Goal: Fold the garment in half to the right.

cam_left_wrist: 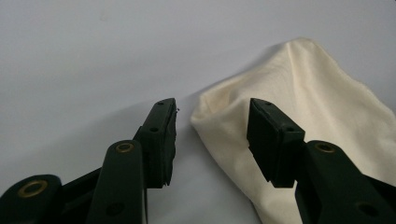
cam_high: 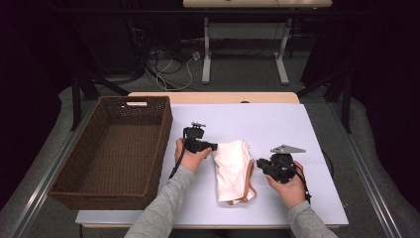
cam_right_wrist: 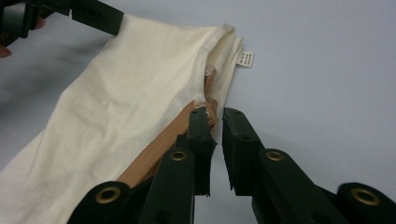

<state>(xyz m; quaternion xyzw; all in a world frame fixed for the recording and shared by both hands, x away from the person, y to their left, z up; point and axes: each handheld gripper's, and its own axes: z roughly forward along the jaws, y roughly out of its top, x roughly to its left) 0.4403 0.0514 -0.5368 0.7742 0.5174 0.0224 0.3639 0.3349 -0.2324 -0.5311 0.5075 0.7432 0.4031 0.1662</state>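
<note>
We see a cream cloth bag (cam_high: pixel 233 170) with tan straps lying folded near the counter's (cam_high: pixel 277 124) front edge, midway across. Our left claw (cam_left_wrist: pixel 212 135) stands half open around the bag's far corner, not yet pinching. Our right claw (cam_right_wrist: pixel 215 140) is narrow, its pads at the tan strap (cam_right_wrist: pixel 154 154), gripping nothing clearly. The wicker basket (cam_high: pixel 79 191) at the left edge is empty; we judge the bag is yet to be lifted in.

A cream cloth bag (cam_high: pixel 233 168) with tan straps (cam_high: pixel 250 184) lies crumpled flat on the white counter (cam_high: pixel 277 124) (a small label at its hem), right of the basket (cam_high: pixel 114 153).
</note>
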